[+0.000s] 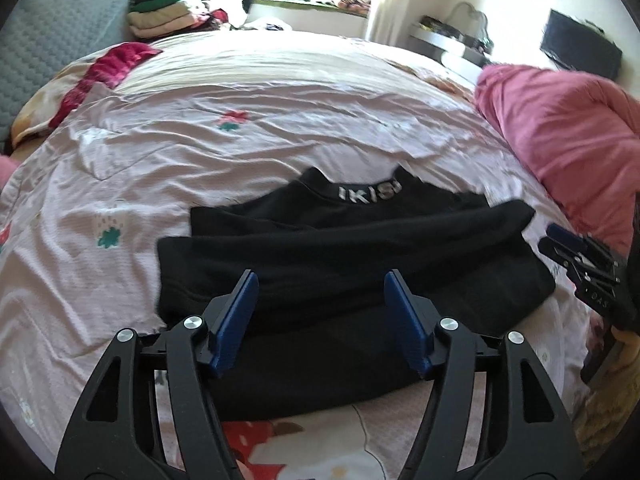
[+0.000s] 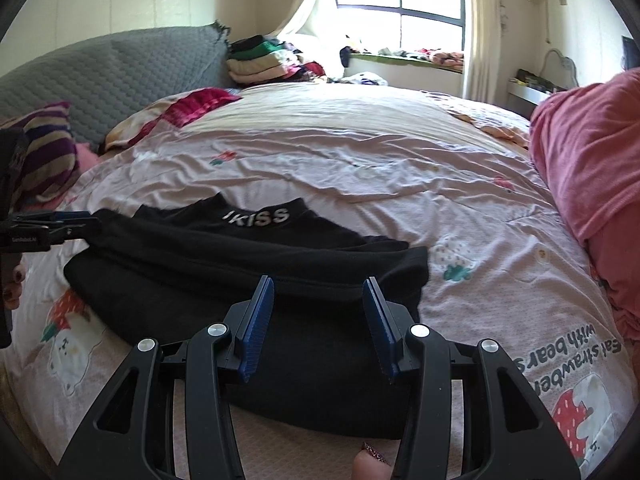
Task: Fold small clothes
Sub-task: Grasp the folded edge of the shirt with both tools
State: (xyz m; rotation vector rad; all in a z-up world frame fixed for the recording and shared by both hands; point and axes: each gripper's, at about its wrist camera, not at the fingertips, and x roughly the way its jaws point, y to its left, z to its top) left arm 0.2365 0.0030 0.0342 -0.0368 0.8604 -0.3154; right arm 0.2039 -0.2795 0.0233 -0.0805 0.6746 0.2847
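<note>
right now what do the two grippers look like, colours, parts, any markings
Both match: the left gripper and right gripper have black cut-out linkage arms with round silver pivot bolts and flat blue ribbed pads. Small white lettering marks the side of each, too small to read for sure. A painted fingernail shows under the right one; no sleeves are visible.

There is one black garment (image 1: 352, 256) in the lower middle of the frame, and it carries one white printed word on its collar. It lies on one bed (image 1: 248, 92) with a pale pink cover. Two grippers are seen: the left gripper (image 1: 320, 316) and the right gripper (image 2: 319, 322), each with two blue fingers (image 1: 236, 320). One pink blanket (image 1: 560, 136) is at the right edge. One stack of folded clothes (image 2: 260, 60) stands in the upper middle, and one striped pillow (image 2: 48, 152) is at the left.
</note>
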